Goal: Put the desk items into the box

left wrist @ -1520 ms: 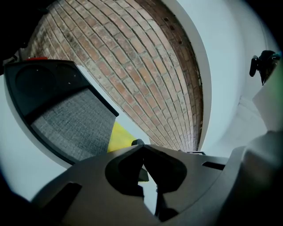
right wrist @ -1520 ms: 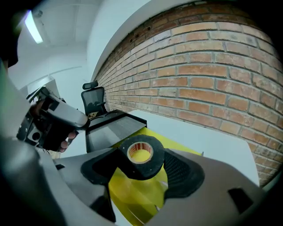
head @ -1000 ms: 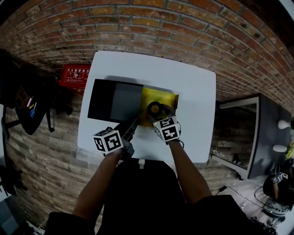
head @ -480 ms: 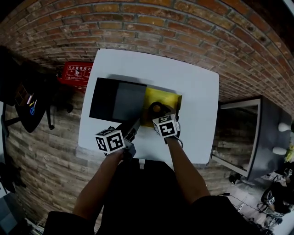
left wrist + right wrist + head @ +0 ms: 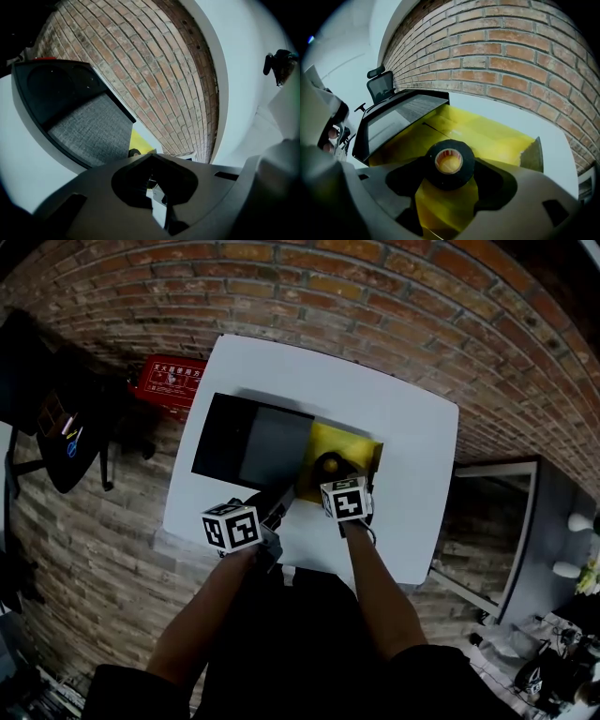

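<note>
- Head view: the yellow box [image 5: 364,448] is sat mid-tabletop [image 5: 403,418], butted against a black-rimmed grey panel [image 5: 248,442] on its left. Loads of bare white can be seen toward the far and right edges. The left claw [image 5: 279,502] is held low near the front edge, just beside the panel's near corner.
- Left gripper view: the left claw's [image 5: 152,185] jaws are seen pressed together, nothing pinched. The panel's [image 5: 79,122] near edge is stretched diagonally ahead, with a sliver of yellow box [image 5: 139,142] past it.
- Right gripper view: a black tape roll [image 5: 450,164] is clamped by the right claw [image 5: 450,168] over the box's [image 5: 492,136] open inside. The far rim is kept well clear.
</note>
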`<action>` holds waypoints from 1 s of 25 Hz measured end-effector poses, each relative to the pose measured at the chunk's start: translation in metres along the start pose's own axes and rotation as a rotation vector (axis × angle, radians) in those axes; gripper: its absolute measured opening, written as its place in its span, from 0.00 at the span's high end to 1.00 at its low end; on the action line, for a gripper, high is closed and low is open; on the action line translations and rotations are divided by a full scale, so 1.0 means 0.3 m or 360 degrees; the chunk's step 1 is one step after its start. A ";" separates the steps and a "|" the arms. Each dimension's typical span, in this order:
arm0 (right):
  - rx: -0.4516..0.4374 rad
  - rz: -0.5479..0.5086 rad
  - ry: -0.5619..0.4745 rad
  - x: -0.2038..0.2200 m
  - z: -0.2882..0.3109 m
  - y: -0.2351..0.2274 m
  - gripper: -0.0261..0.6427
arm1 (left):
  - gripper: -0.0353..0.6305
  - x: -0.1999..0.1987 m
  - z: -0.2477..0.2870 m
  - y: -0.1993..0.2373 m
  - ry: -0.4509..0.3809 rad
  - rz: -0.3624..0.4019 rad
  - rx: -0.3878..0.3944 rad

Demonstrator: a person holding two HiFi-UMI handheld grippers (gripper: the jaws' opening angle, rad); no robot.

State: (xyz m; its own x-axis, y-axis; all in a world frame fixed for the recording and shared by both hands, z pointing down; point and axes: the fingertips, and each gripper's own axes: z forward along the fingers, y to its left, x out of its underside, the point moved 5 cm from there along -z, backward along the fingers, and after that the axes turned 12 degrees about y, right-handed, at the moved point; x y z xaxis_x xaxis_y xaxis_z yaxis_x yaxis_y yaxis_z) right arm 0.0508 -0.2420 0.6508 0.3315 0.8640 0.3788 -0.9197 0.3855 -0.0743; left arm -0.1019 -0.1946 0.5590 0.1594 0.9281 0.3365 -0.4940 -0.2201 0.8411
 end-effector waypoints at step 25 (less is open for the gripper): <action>-0.0071 0.0033 -0.0340 -0.062 -0.205 0.026 0.46 | 0.93 0.001 -0.012 -0.044 0.0012 0.0077 0.0044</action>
State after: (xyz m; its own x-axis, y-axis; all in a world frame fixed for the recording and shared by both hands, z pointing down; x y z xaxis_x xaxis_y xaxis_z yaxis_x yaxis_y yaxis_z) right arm 0.0506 -0.2352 0.5864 0.2563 0.7853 0.5635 -0.9140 0.3865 -0.1229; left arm -0.0984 -0.1903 0.5465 0.1296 0.9183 0.3740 -0.4774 -0.2728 0.8352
